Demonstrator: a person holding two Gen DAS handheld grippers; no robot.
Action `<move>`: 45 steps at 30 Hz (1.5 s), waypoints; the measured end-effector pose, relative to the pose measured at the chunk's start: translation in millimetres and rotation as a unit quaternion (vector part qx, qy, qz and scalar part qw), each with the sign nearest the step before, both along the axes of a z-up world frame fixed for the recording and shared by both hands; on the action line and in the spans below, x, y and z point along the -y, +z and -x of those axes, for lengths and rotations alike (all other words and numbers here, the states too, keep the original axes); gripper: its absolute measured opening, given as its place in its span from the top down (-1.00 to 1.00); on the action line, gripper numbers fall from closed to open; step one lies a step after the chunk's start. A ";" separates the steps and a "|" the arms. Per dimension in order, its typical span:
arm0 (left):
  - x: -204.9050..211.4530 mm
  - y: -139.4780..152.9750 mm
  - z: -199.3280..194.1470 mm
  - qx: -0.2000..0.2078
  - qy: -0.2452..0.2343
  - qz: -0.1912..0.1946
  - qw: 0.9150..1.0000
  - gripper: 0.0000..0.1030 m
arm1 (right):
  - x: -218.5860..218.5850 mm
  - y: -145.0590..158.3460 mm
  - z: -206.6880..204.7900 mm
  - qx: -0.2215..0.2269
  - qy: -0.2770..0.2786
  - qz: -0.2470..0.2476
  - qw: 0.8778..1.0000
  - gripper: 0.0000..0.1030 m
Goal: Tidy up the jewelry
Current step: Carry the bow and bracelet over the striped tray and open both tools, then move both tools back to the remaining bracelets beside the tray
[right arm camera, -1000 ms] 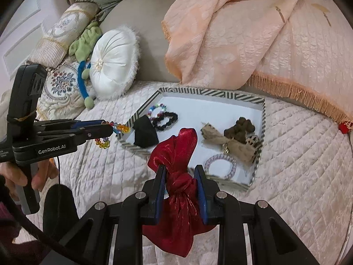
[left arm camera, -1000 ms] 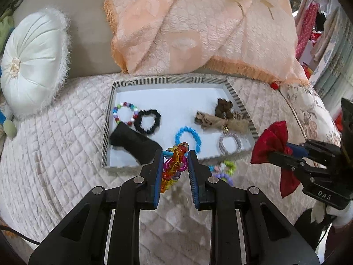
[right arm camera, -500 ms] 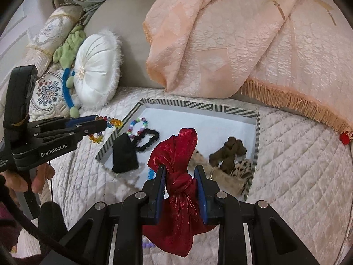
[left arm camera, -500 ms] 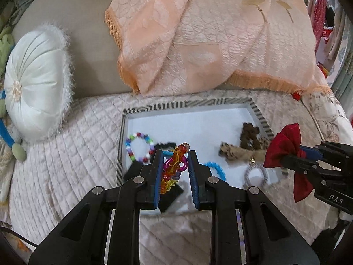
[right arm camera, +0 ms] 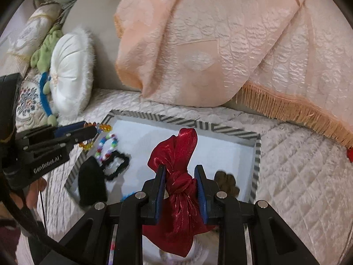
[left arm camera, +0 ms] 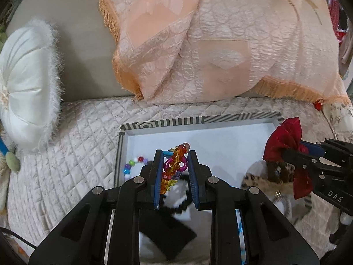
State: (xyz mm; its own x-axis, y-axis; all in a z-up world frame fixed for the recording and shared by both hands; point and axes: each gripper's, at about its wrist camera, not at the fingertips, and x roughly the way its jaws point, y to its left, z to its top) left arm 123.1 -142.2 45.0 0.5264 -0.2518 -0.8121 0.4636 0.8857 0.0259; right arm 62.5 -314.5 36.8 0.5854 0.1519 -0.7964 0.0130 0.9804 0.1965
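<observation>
— What has changed against a moment ago?

— Both grippers have come forward over the striped tray (left arm camera: 199,120); its near rim has dropped out of sight under them.

— And the left gripper (left arm camera: 175,166)?

— Level above the tray's left half, fingers pinching a rainbow bead bracelet (left arm camera: 174,165). A multicolour bead bracelet (right arm camera: 106,146) and black scrunchie (right arm camera: 115,165) lie on the tray floor nearby.

— The right gripper (right arm camera: 181,182)?

— Over the tray's right half, clamped on the knot of a red bow (right arm camera: 178,167).
</observation>
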 end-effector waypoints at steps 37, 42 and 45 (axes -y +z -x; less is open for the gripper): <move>-22.4 -24.1 9.1 -0.043 0.067 0.000 0.997 0.16 | 13.3 3.8 54.9 0.016 -0.066 -0.012 0.998 0.11; -43.5 -11.9 50.0 -0.033 0.074 0.014 0.997 0.16 | -1.7 16.1 91.0 0.023 -0.069 -0.011 0.997 0.11; -55.7 -9.8 69.4 -0.025 0.087 0.017 0.996 0.16 | -8.9 17.7 106.7 0.022 -0.075 -0.009 0.997 0.11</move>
State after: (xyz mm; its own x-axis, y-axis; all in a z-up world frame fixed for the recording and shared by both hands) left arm 53.7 -86.5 35.2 0.5231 -0.1890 -0.8311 0.3032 0.9526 -0.0257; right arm -44.1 -305.6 54.5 0.6373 0.0741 -0.7670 0.1506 0.9642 0.2183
